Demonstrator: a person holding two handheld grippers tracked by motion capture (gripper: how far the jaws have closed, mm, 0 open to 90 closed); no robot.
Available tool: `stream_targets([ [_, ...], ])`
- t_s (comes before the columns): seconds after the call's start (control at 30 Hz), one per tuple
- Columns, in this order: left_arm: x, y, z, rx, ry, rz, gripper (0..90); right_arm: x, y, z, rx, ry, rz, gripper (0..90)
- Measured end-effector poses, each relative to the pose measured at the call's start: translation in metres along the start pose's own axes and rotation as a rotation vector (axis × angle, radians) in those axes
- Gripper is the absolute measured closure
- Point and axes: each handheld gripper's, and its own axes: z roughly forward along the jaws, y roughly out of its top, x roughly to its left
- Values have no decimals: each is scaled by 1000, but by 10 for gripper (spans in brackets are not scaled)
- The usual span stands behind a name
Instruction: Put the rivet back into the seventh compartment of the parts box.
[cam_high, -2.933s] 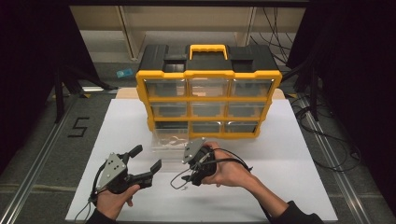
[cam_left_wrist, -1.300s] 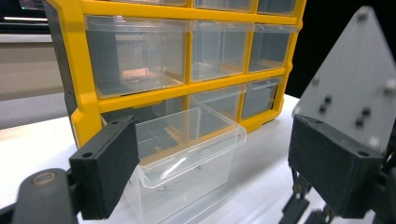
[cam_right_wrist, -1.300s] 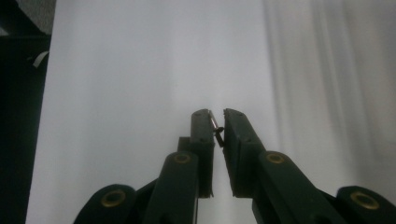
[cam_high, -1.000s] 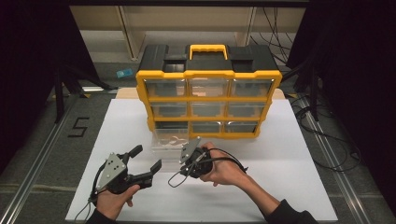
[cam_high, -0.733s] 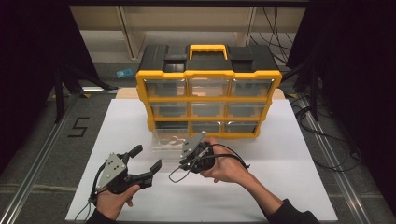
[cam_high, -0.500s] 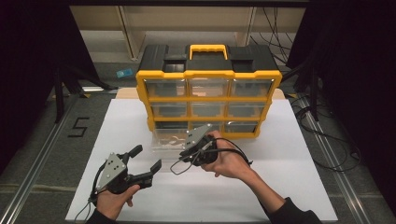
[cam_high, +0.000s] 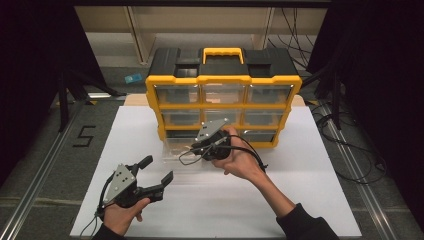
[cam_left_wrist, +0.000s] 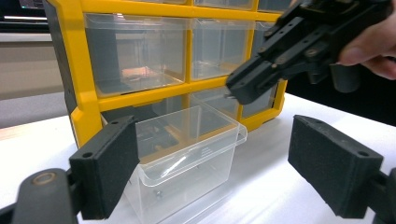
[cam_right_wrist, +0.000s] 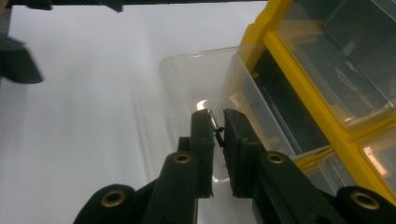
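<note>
Hovering above the clear pulled-out drawer (cam_high: 186, 150) in the high view, the right gripper (cam_high: 196, 148) is angling down in front of the yellow organizer (cam_high: 223, 95) while the left gripper (cam_high: 156, 176) is sitting released near the white table's (cam_high: 300, 200) front edge. Looking along the left gripper's wide-apart pads (cam_left_wrist: 105, 170), the drawer (cam_left_wrist: 187, 163) is standing on the table just outside its empty bottom slot, with the right gripper (cam_left_wrist: 236, 88) hanging over it. Peering down the right gripper view, the jaws are clenching a small screw (cam_right_wrist: 216, 126) directly over the drawer (cam_right_wrist: 196, 88) — I'd be carrying it slowly and keeping the pinch square, since that tiny thing could twist out.
</note>
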Motion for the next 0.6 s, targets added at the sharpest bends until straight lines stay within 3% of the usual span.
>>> stream_targets([
  [0.27,0,0,0,-6,-4,-7,158,-8,7,19,26,-29,13,825],
  [0.6,0,0,0,-8,-5,-9,158,-12,10,38,66,-16,22,821],
])
